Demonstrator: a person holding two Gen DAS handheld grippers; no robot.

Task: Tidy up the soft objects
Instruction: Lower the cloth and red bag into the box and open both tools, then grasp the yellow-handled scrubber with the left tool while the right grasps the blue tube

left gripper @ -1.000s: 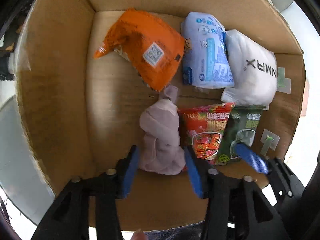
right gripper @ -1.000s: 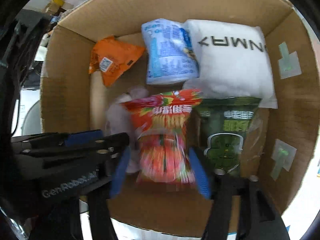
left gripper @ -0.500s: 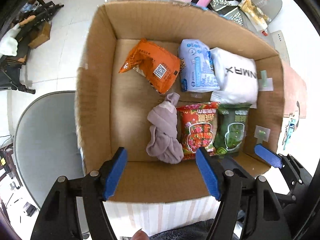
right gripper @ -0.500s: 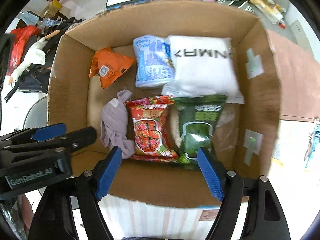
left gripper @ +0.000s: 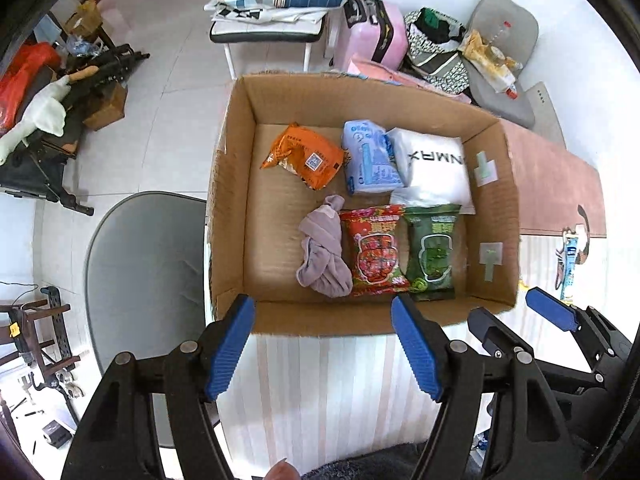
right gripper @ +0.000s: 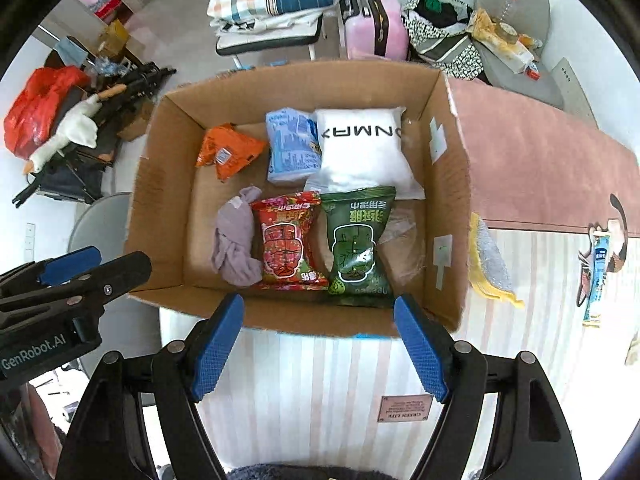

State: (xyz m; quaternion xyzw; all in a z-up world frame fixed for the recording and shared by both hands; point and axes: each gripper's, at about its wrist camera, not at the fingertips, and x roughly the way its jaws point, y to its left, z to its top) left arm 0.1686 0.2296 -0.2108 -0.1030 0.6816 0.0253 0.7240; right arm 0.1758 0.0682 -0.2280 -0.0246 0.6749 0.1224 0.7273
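The white pillow pack (right gripper: pixel 362 152) in the far right of the cardboard box (right gripper: pixel 160 200) carries black letters that read, upside down, something like "…NMAX"; part of the word is cut off by the fold, so the full name is uncertain. The other gripper's body, seen at the left edge of the right wrist view, is marked "GenRobot.AI". The red snack bag (right gripper: pixel 288 240) and green snack bag (right gripper: pixel 356 240) bear large Chinese characters, and the orange packet (left gripper: pixel 306 156) shows a small square code label. A small plate on the striped tabletop (right gripper: pixel 320 380) near the right gripper has print too fine to read.

Six soft items lie in the box: one orange packet, one light blue pack (left gripper: pixel 368 156) and one white pillow pack along the far row; one knotted mauve cloth (left gripper: pixel 322 250), one red snack bag and one green snack bag along the near row, side by side and touching.

The left gripper (left gripper: pixel 320 344) hangs above the near wall of the box, its blue pads spread wide with nothing between them; the cloth lies beyond and below the gap. The right gripper (right gripper: pixel 318 346) likewise stands wide apart and empty over the near wall, with the red and green bags just beyond its pads. A yellow sponge cloth (right gripper: pixel 490 264) lies outside the box, against its right wall.
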